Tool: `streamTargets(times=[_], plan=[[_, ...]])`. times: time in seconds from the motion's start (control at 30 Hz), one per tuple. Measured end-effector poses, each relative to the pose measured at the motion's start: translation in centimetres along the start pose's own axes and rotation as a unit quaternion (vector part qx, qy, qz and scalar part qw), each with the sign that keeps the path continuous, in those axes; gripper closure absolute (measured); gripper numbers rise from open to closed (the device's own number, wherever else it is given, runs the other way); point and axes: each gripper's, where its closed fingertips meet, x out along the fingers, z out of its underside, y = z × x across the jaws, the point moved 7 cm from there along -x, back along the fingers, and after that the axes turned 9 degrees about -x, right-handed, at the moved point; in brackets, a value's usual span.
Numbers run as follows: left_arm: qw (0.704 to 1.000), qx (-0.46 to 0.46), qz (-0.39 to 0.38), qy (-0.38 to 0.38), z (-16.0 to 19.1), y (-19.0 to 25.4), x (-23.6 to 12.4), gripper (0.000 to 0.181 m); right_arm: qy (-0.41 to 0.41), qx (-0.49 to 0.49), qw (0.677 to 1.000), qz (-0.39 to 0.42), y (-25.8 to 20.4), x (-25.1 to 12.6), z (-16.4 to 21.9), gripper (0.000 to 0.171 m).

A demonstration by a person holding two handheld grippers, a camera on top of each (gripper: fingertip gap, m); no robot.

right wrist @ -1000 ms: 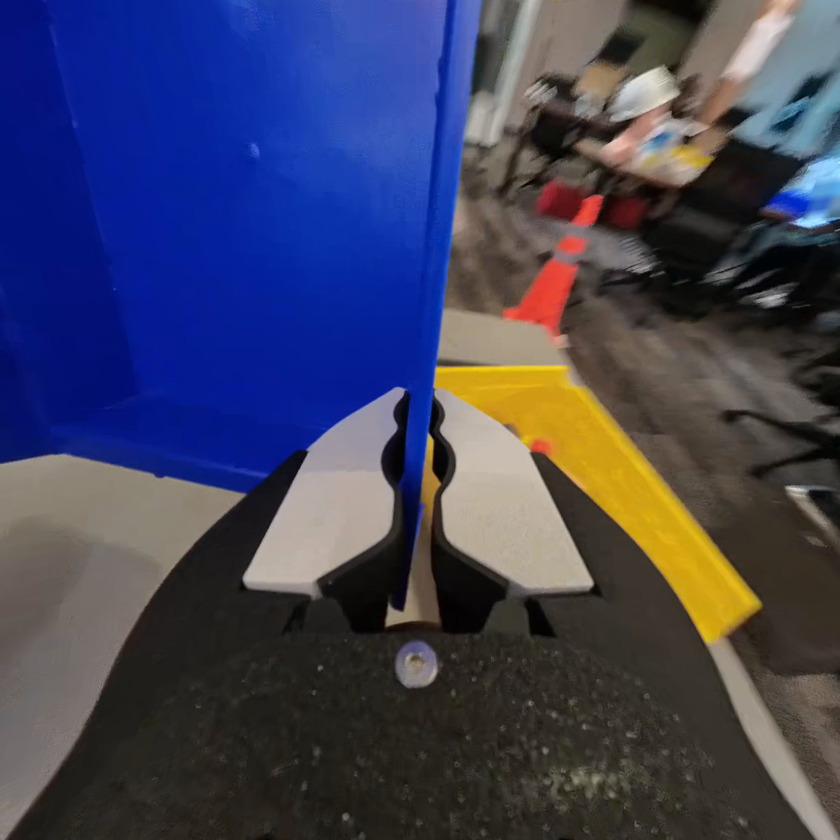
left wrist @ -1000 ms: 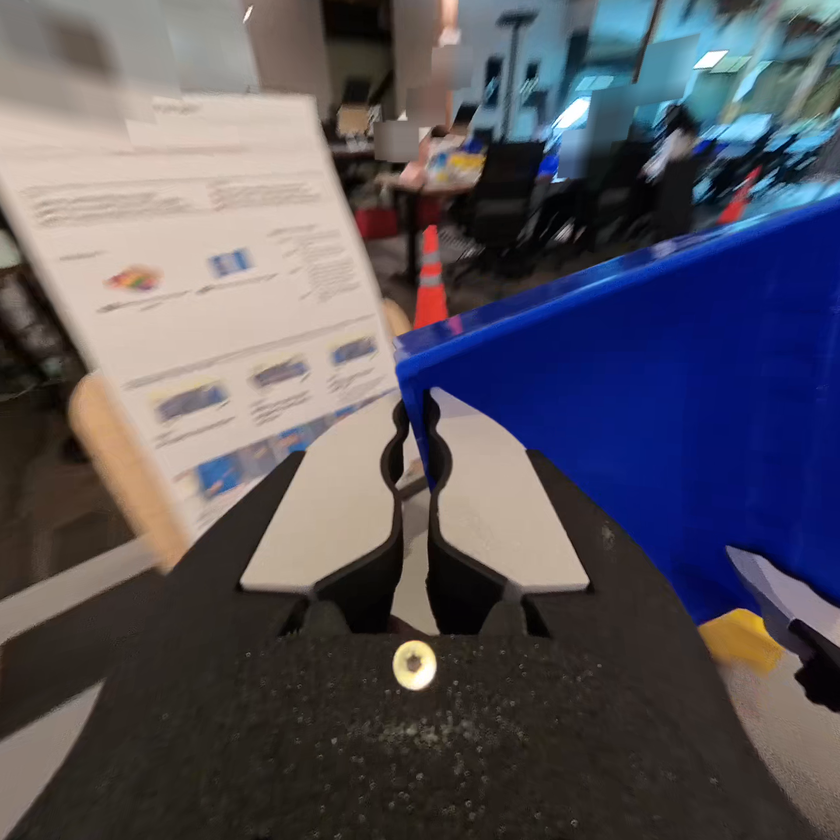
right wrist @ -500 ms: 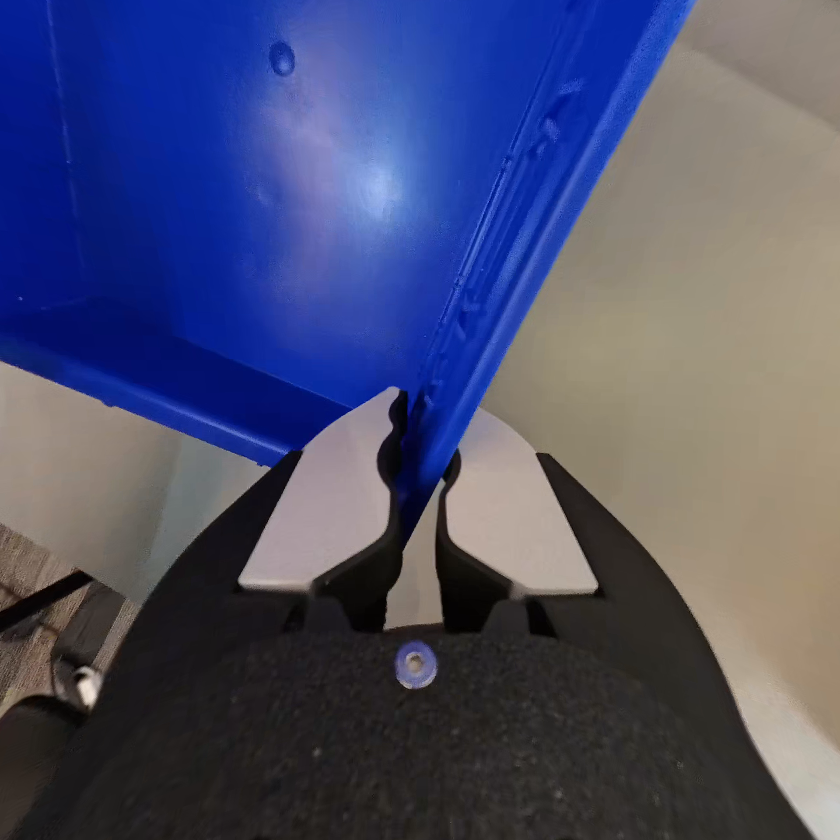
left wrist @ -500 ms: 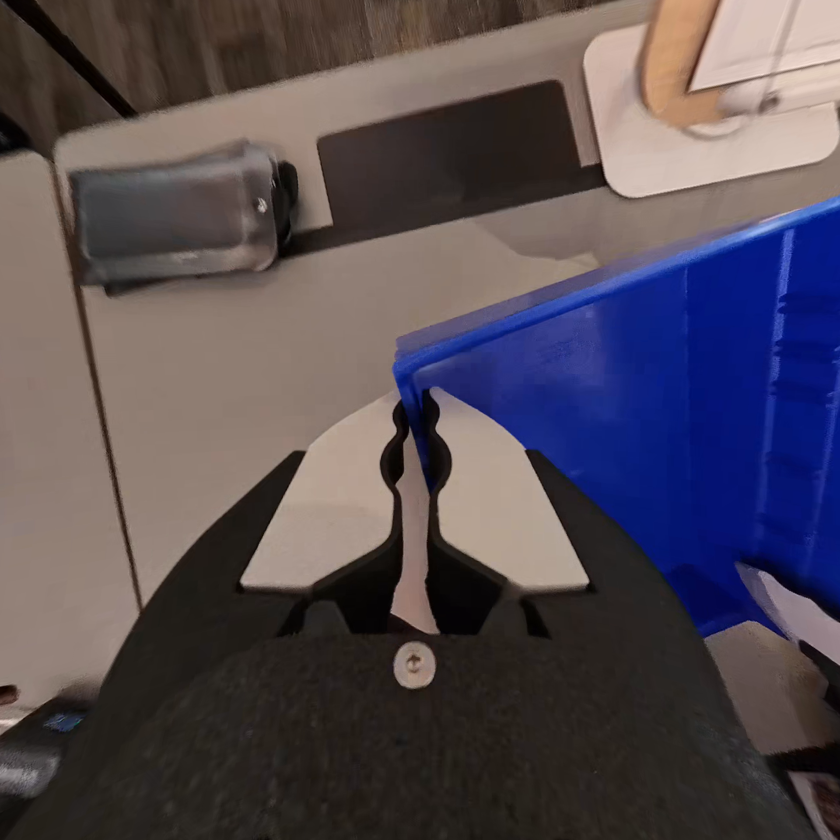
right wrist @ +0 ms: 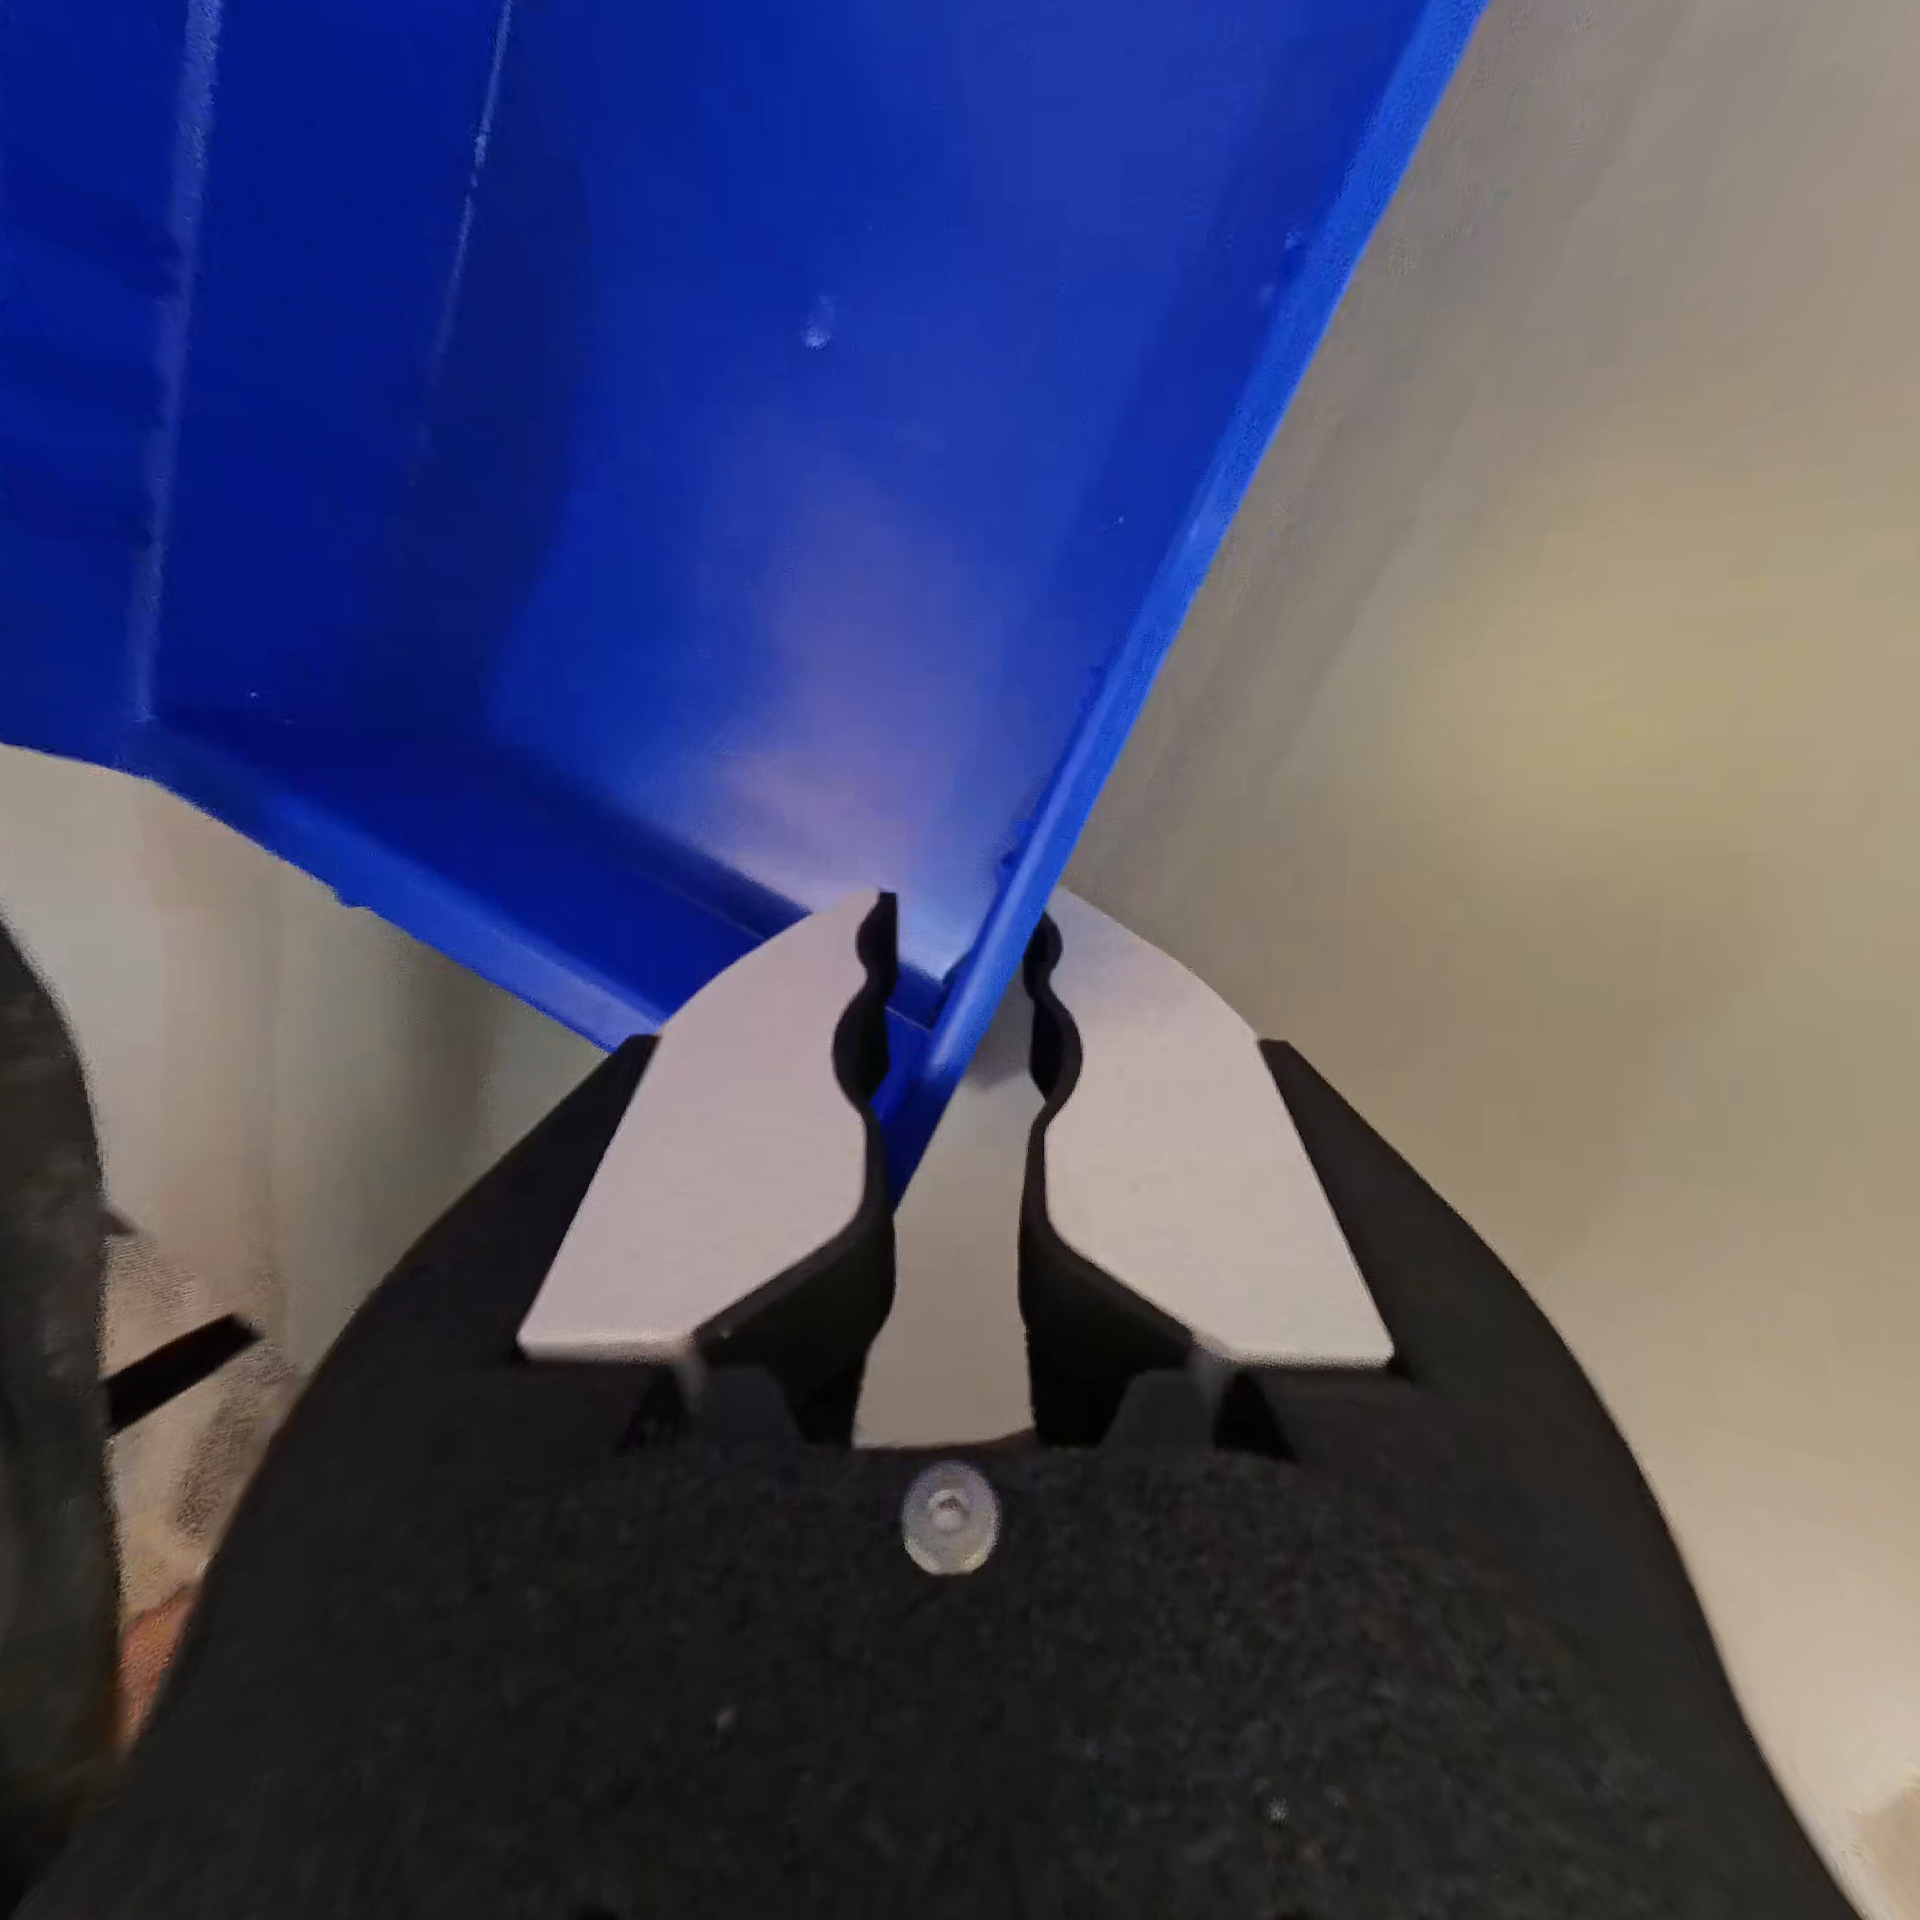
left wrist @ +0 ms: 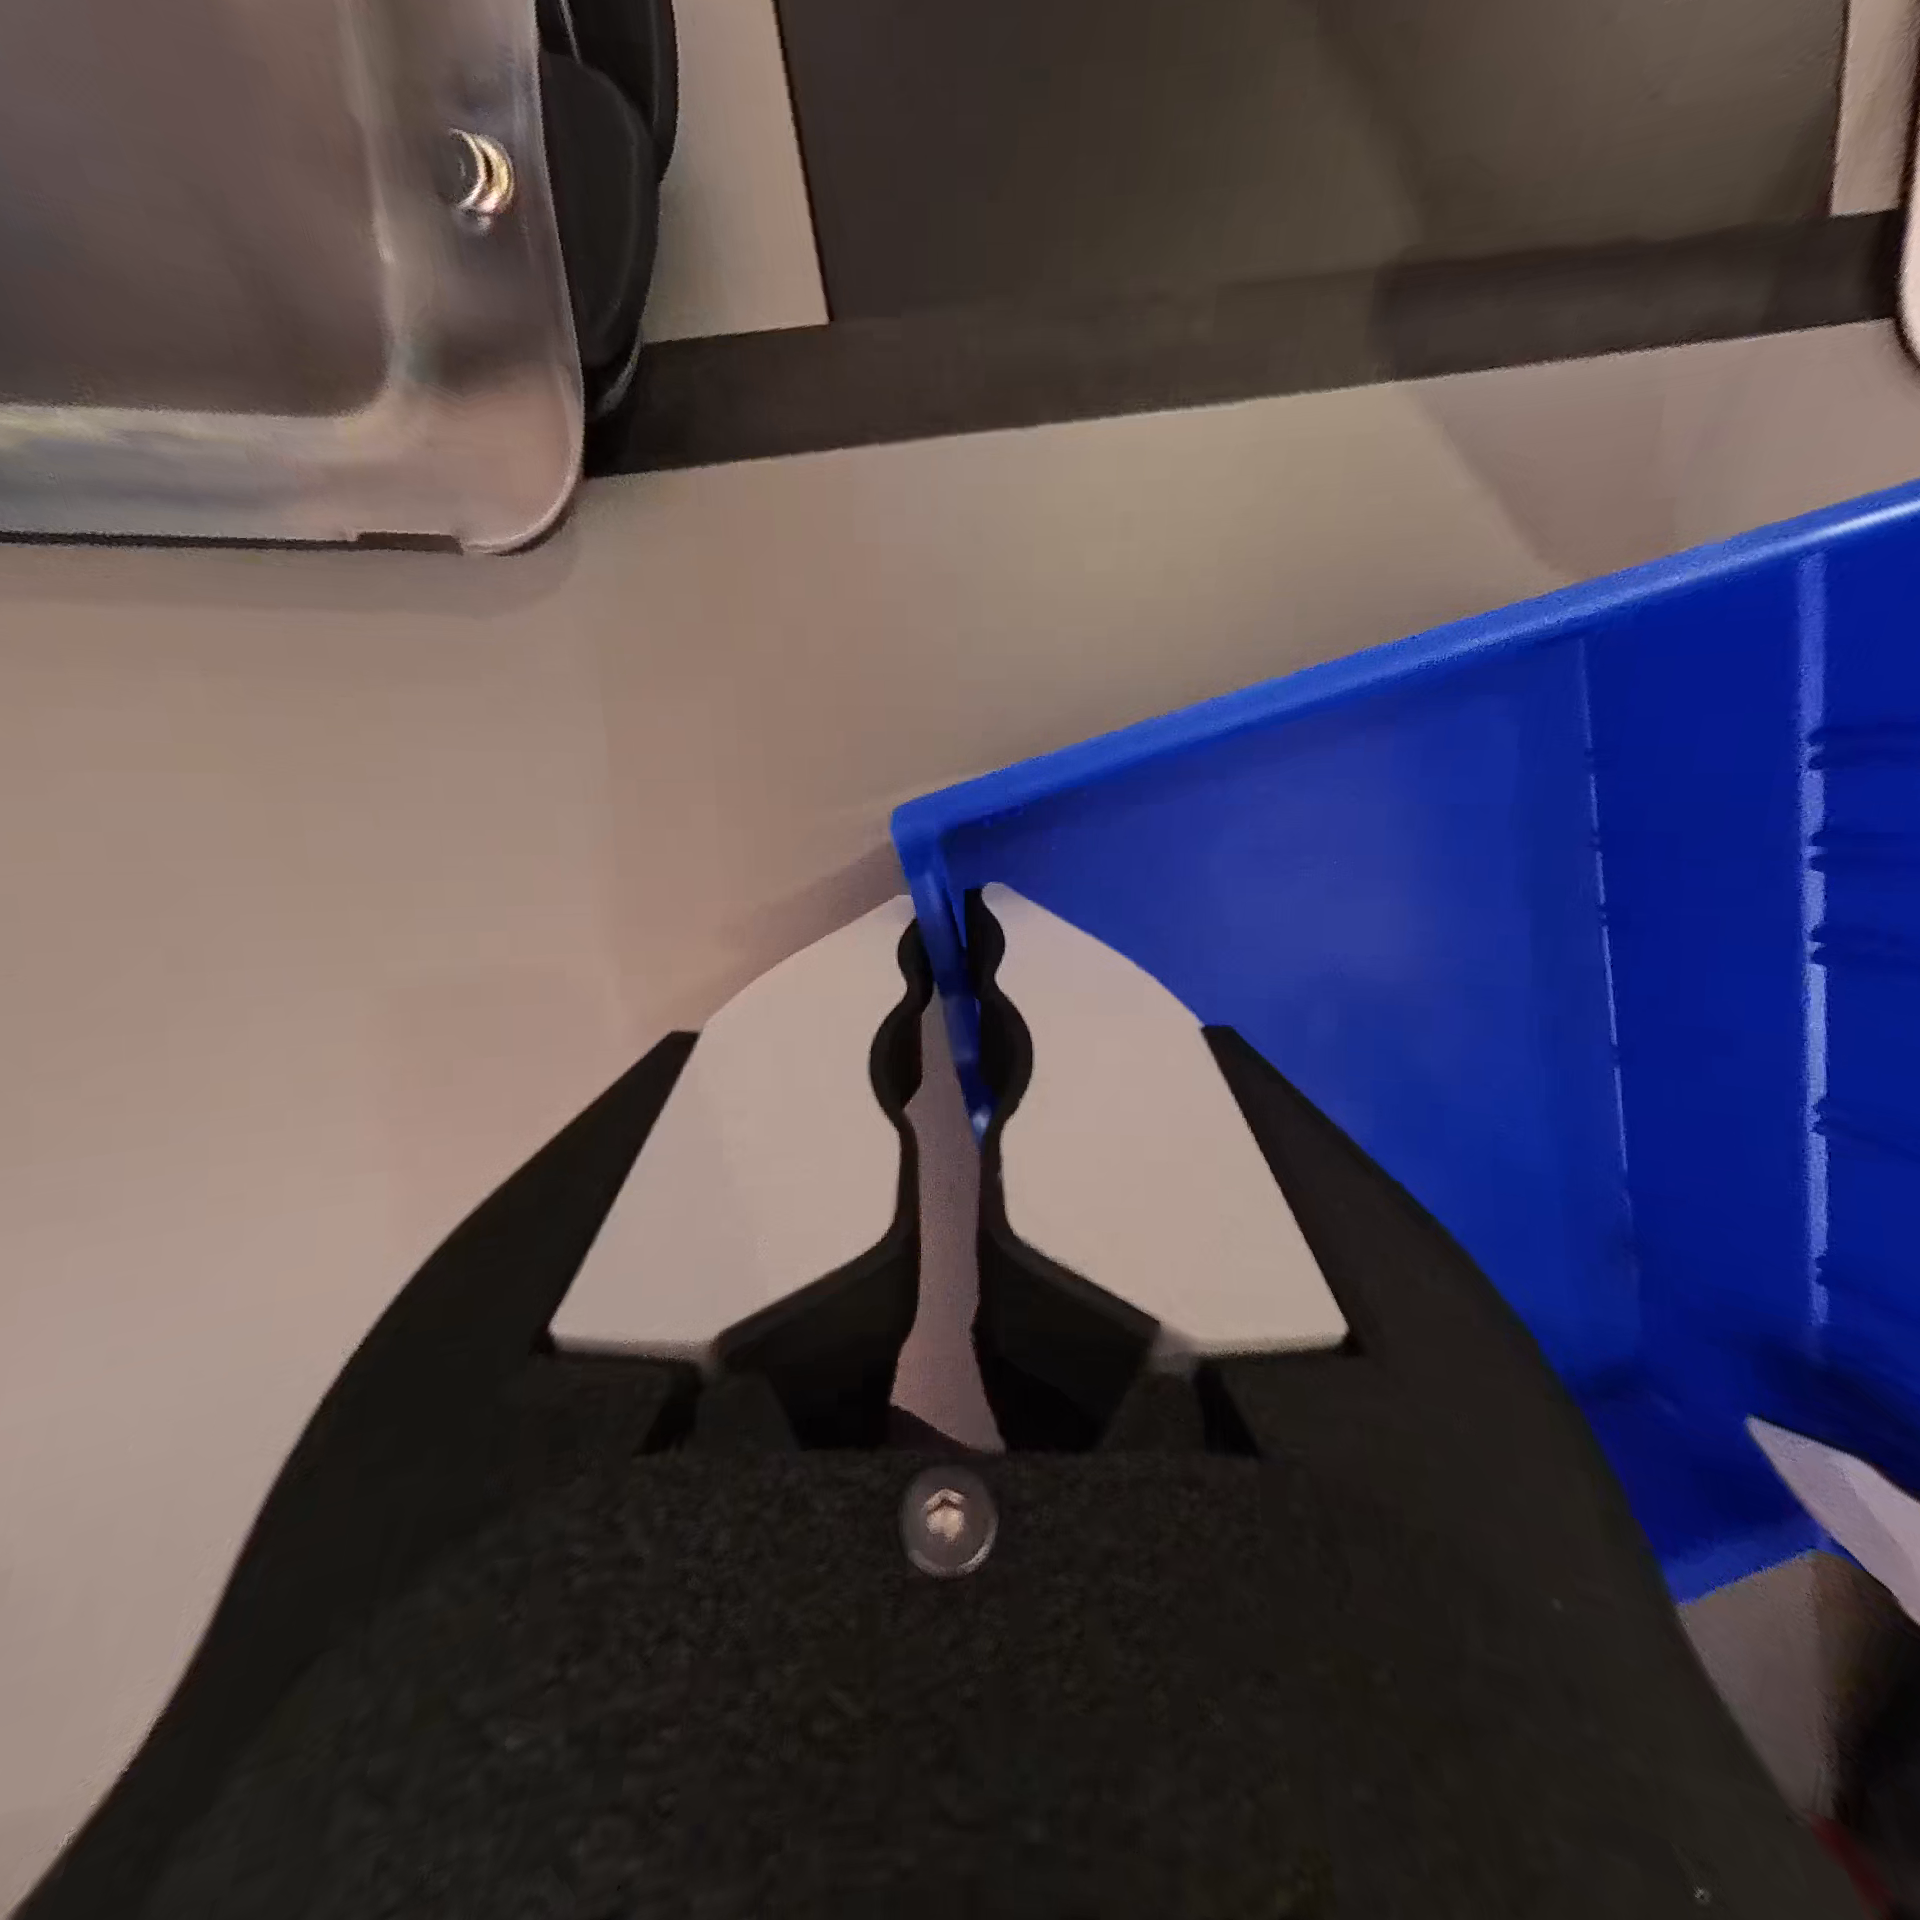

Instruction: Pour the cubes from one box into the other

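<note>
The blue box (left wrist: 1403, 987) fills the right of the left wrist view, and the part of its inside that shows holds no cubes. My left gripper (left wrist: 948, 935) is shut on the corner of its side wall. In the right wrist view the blue box (right wrist: 727, 416) fills the upper left. My right gripper (right wrist: 956, 935) has its jaws apart, and the thin box wall runs slantwise through the gap. One pale finger (left wrist: 1829, 1496) of the right gripper shows at the box's lower right in the left wrist view. No cubes and no second box are in view.
The beige table (left wrist: 416, 935) lies under the box and also shows in the right wrist view (right wrist: 1558, 727). A clear-covered metal fixture (left wrist: 260, 260) sits at the far left, beside a dark slot (left wrist: 1143, 364). A dark blurred object (right wrist: 42, 1247) stands at the left edge.
Both views swung down from the room to the table as the blue box tipped back. The yellow box left view. The right jaws have spread wider around the wall.
</note>
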Motion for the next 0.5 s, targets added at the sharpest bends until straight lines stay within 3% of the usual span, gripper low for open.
streamTargets(times=[0.1, 0.27, 0.3, 0.4, 0.5], plan=[[1.0, 0.024, -0.016, 0.011, -0.7, 0.1, 0.2, 0.176, 0.026, 0.007, 0.998, -0.055, -0.5, 0.3, -0.2, 0.137], [0.999, 0.01, -0.038, 0.013, -0.5, 0.2, 0.1, 0.174, 0.045, -0.013, 0.998, -0.042, -1.2, 0.2, 0.0, 0.134], [0.999, 0.002, -0.042, 0.018, -0.4, 0.1, -0.2, 0.166, 0.055, -0.013, 0.997, -0.045, -1.2, -0.2, 0.2, 0.135], [0.997, -0.002, -0.056, 0.058, -0.2, 0.6, -3.3, 0.156, 0.136, -0.01, 0.989, -0.057, -1.2, -3.6, 0.9, 0.135], [0.989, 0.013, -0.037, 0.141, 1.0, 3.1, -8.9, 0.151, 0.241, -0.046, 0.968, -0.059, -0.1, -9.7, 3.1, 0.135]])
